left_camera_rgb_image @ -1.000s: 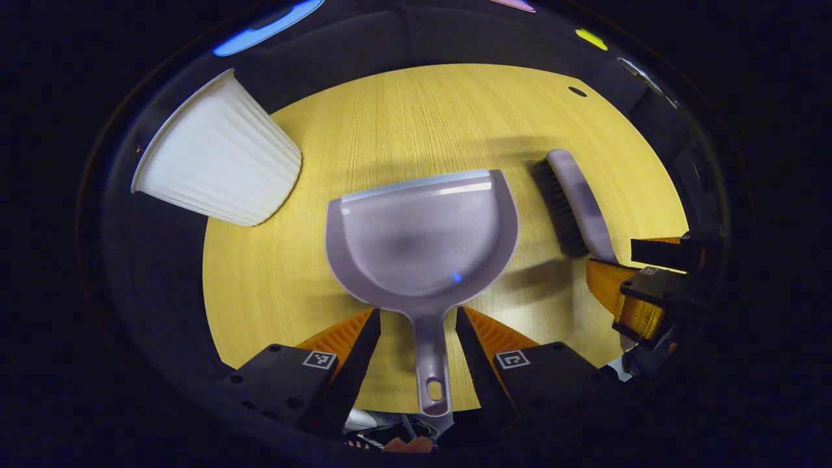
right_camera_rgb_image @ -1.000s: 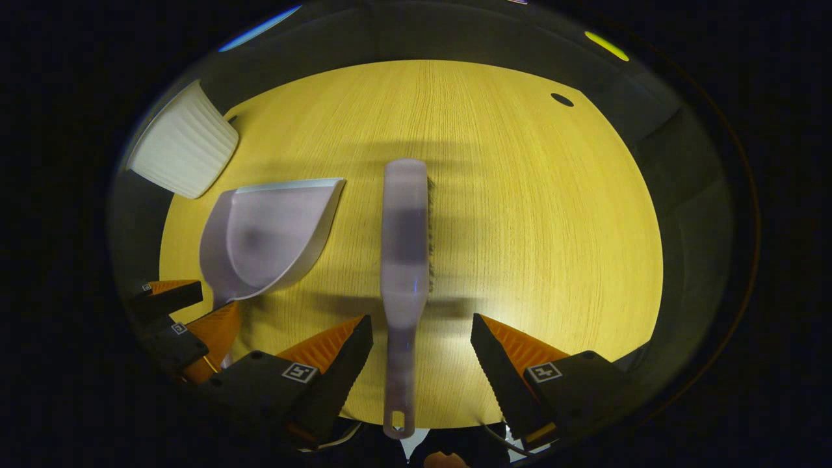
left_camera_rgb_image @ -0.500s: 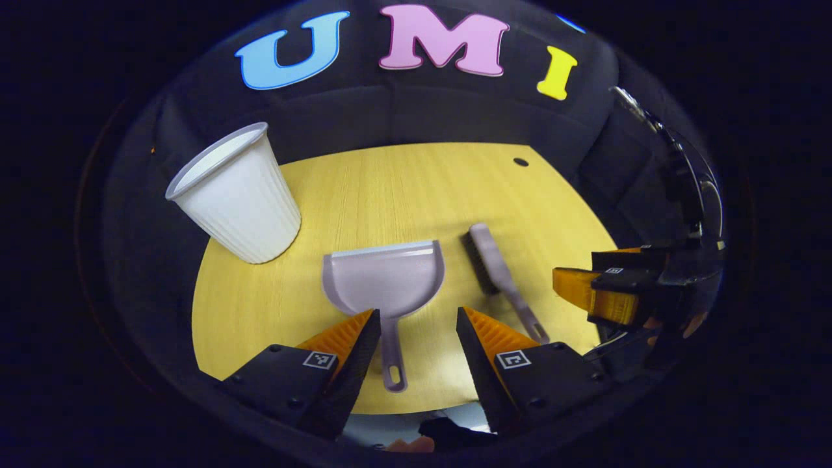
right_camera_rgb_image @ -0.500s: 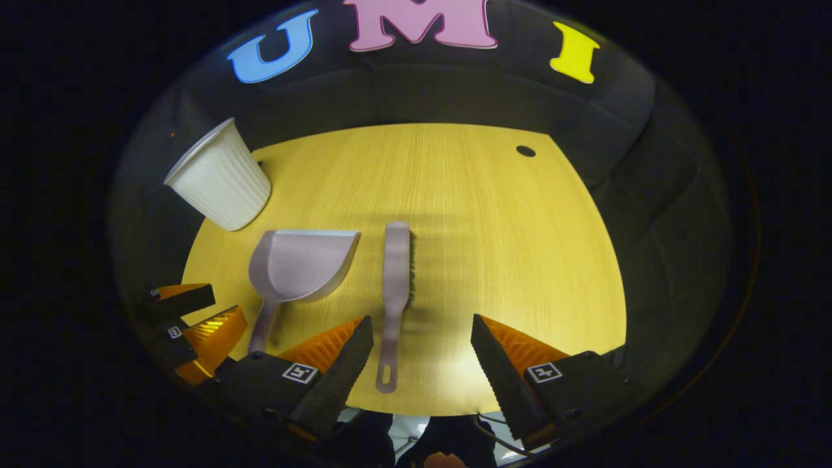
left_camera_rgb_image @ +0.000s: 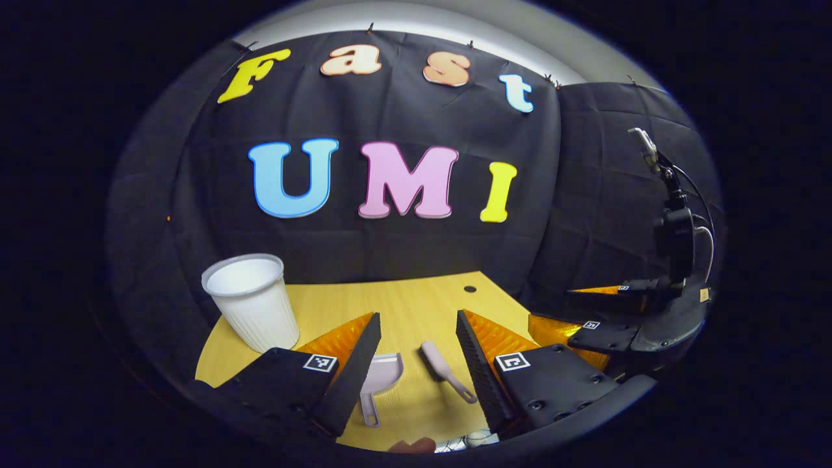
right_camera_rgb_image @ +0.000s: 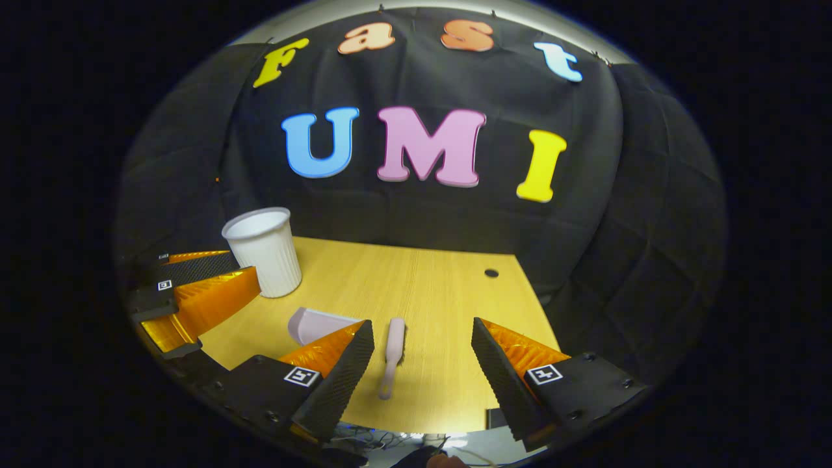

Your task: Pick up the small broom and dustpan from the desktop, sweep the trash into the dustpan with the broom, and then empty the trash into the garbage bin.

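A small pale lilac dustpan [left_camera_rgb_image: 379, 380] lies flat on the yellow wooden desktop [left_camera_rgb_image: 416, 302], handle toward me. The matching small broom [left_camera_rgb_image: 444, 375] lies just to its right, apart from it. My left gripper [left_camera_rgb_image: 417, 318] hangs open well above and behind both, holding nothing. In the right gripper view the broom [right_camera_rgb_image: 393, 354] lies between and beyond the open fingers of my right gripper [right_camera_rgb_image: 421, 324], and the dustpan [right_camera_rgb_image: 313, 324] is partly hidden behind one finger. A white ribbed bin [left_camera_rgb_image: 252, 311] stands upright at the desk's far left.
The right gripper [left_camera_rgb_image: 588, 312] shows at the right of the left gripper view; the left gripper [right_camera_rgb_image: 195, 286] shows at the left of the right gripper view, near the bin [right_camera_rgb_image: 266, 259]. A small round hole [right_camera_rgb_image: 491, 273] marks the desk's far right. Black cloth walls close the back and sides.
Both grippers have pulled back and risen from close above the dustpan and broom, and tilted up toward the wall. Dustpan, broom and bin have stayed in place on the desk.
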The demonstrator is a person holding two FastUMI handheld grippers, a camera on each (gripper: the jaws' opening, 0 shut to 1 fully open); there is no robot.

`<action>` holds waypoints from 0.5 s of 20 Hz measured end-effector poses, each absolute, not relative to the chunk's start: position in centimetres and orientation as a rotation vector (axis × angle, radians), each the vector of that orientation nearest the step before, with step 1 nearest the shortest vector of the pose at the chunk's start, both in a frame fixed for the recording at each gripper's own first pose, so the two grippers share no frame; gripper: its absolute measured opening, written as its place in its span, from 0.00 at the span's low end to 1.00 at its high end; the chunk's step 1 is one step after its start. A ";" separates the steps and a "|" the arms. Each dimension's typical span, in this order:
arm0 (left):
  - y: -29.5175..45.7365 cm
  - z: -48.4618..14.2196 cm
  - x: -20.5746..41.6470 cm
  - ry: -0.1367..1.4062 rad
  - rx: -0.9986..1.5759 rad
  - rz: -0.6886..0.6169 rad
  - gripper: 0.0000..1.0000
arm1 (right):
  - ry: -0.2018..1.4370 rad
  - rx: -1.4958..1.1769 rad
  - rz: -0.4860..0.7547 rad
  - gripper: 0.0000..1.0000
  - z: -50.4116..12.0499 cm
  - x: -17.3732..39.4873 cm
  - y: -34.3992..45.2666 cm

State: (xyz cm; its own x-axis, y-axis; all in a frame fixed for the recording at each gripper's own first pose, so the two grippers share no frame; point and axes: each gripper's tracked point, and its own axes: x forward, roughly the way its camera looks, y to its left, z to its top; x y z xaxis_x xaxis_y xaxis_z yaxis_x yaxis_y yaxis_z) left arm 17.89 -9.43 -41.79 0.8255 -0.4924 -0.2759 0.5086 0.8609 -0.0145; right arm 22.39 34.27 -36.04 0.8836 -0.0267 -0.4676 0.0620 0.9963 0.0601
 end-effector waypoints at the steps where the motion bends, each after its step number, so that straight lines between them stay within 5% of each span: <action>1: -9.1 -39.7 16.1 0.212 0.056 -0.524 0.71 | 0.431 0.065 -0.052 1.00 -34.5 22.1 33.8; 6: -6.8 -31.1 8.2 -0.083 -0.051 -0.403 0.73 | 0.208 0.052 -0.068 0.99 -28.3 18.9 30.9; 10: -6.9 -31.3 5.0 -0.053 0.006 -0.214 0.73 | 0.091 0.043 -0.015 0.99 -22.9 16.3 26.0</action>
State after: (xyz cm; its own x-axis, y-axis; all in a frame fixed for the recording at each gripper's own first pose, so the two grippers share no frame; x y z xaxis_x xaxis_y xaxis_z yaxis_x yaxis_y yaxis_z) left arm 4.99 -6.86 -31.30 0.9757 -0.2129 0.0519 0.2126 0.9771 0.0113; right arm 16.29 25.98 -22.94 0.9957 -0.0131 -0.0916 0.0171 0.9990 0.0423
